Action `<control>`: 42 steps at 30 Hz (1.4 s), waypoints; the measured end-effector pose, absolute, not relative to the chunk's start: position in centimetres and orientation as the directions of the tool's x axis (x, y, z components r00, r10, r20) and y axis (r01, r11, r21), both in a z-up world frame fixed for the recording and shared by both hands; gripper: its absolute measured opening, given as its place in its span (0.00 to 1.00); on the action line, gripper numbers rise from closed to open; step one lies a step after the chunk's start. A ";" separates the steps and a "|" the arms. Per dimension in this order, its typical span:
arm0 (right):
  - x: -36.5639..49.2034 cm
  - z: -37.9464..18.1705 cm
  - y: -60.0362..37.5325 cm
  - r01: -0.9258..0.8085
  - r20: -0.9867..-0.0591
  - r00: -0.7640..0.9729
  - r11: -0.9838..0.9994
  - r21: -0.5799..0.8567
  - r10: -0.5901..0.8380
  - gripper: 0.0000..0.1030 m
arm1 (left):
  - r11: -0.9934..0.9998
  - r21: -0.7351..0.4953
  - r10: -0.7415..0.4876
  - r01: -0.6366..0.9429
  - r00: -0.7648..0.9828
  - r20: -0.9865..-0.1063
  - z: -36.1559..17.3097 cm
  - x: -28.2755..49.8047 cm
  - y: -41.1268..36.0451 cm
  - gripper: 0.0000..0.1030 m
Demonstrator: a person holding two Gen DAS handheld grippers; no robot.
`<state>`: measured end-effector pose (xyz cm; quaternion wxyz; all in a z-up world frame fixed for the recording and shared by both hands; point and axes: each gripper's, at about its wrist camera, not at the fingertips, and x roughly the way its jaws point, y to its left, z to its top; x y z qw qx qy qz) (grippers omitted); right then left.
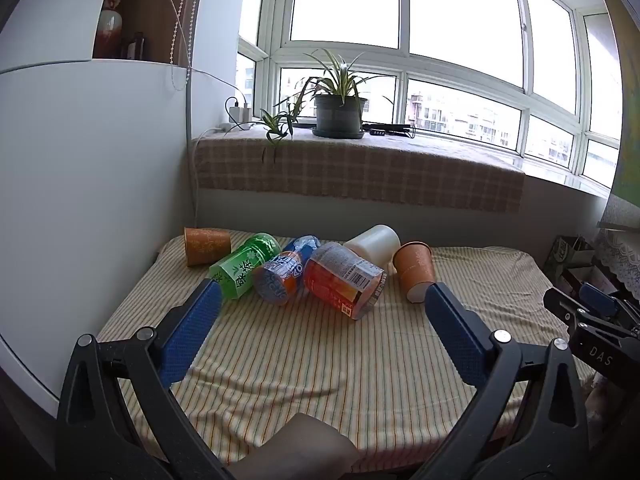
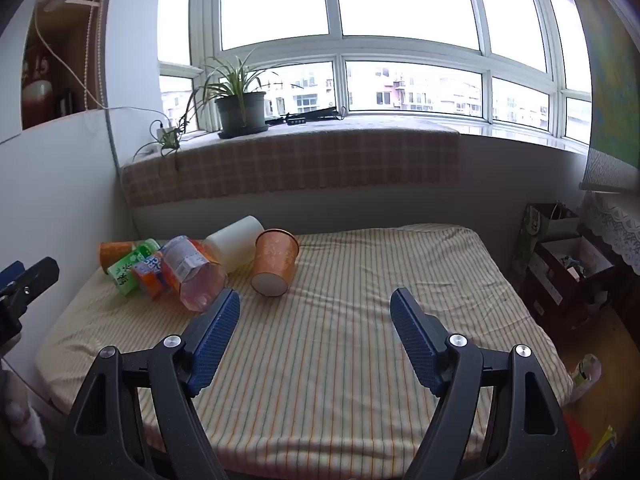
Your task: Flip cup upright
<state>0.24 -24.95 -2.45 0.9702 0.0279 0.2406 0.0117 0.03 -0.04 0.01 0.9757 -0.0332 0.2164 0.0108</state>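
Several cups lie on their sides in a pile at the back left of the striped table (image 1: 320, 360). An orange paper cup (image 1: 415, 271) lies at the pile's right end, base toward me; it also shows in the right wrist view (image 2: 276, 262). A white cup (image 1: 374, 245) lies behind it. A clear cup with a red label (image 1: 342, 280), a blue-orange cup (image 1: 282, 276), a green cup (image 1: 244, 266) and another orange cup (image 1: 206, 246) lie to the left. My left gripper (image 1: 324, 300) is open and empty in front of the pile. My right gripper (image 2: 316, 304) is open and empty, right of the pile.
A white wall panel (image 1: 92, 184) borders the table's left side. A window ledge with a checked cloth (image 1: 360, 168) and a potted plant (image 1: 340, 114) runs behind. Boxes and bags (image 2: 560, 256) stand on the floor to the right of the table.
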 end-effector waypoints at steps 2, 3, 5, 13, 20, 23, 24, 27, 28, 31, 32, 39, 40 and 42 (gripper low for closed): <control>0.3 -2.4 -24.9 -0.010 -0.468 0.883 0.998 0.060 0.037 0.75 | 0.997 -0.062 0.007 -0.036 0.909 -0.417 0.0 0.0 -0.1 1.00; 0.3 -2.3 -24.8 -0.011 -0.467 0.883 0.998 0.059 0.037 0.75 | 0.997 -0.064 0.007 -0.037 0.910 -0.415 0.0 0.0 -0.1 1.00; 0.2 -2.2 -24.7 -0.011 -0.463 0.886 0.998 0.054 0.035 0.75 | 0.997 -0.064 0.008 -0.038 0.908 -0.418 0.0 0.2 -0.1 1.00; 0.4 -2.4 -24.9 -0.011 -0.469 0.882 0.998 0.060 0.038 0.75 | 0.997 -0.073 0.002 -0.036 0.908 -0.420 -0.1 0.4 0.0 1.00; 0.3 -2.2 -24.6 -0.012 -0.467 0.884 0.999 0.053 0.035 0.75 | 0.996 -0.082 0.002 -0.040 0.908 -0.418 -0.1 0.3 0.1 1.00; 0.3 -2.2 -24.5 -0.012 -0.466 0.884 0.999 0.051 0.034 0.75 | 0.996 -0.084 0.000 -0.039 0.908 -0.419 -0.1 0.3 0.1 1.00; 0.3 -2.2 -24.5 -0.012 -0.466 0.884 0.999 0.050 0.034 0.75 | 0.996 -0.083 0.000 -0.038 0.908 -0.419 -0.3 0.1 0.2 1.00; 0.4 -2.1 -24.4 -0.012 -0.465 0.885 0.999 0.046 0.032 0.75 | 0.996 -0.084 -0.001 -0.038 0.908 -0.420 -0.4 0.2 0.2 1.00; 0.4 -2.0 -24.4 -0.012 -0.465 0.885 0.999 0.046 0.032 0.75 | 0.996 -0.086 -0.001 -0.039 0.908 -0.419 -0.3 0.1 0.2 1.00; 0.4 -1.9 -24.4 -0.012 -0.462 0.886 0.999 0.040 0.029 0.75 | 0.995 -0.087 0.000 -0.040 0.908 -0.419 -0.4 0.2 0.2 1.00; 0.4 -1.9 -24.4 -0.012 -0.461 0.887 0.999 0.040 0.029 0.75 | 0.995 -0.087 -0.001 -0.039 0.908 -0.419 -0.3 0.1 0.2 1.00; 0.4 -2.0 -24.4 -0.012 -0.461 0.887 0.999 0.037 0.028 0.75 | 0.995 -0.090 -0.003 -0.039 0.907 -0.420 -0.3 0.1 0.2 1.00; 0.4 -2.0 -24.4 -0.012 -0.460 0.887 0.999 0.037 0.028 0.75 | 0.995 -0.090 -0.004 -0.038 0.907 -0.421 -0.4 0.2 0.2 1.00; 0.4 -2.0 -24.4 -0.012 -0.460 0.888 0.999 0.035 0.027 0.75 | 0.995 -0.091 -0.003 -0.039 0.907 -0.420 -0.3 0.1 0.2 1.00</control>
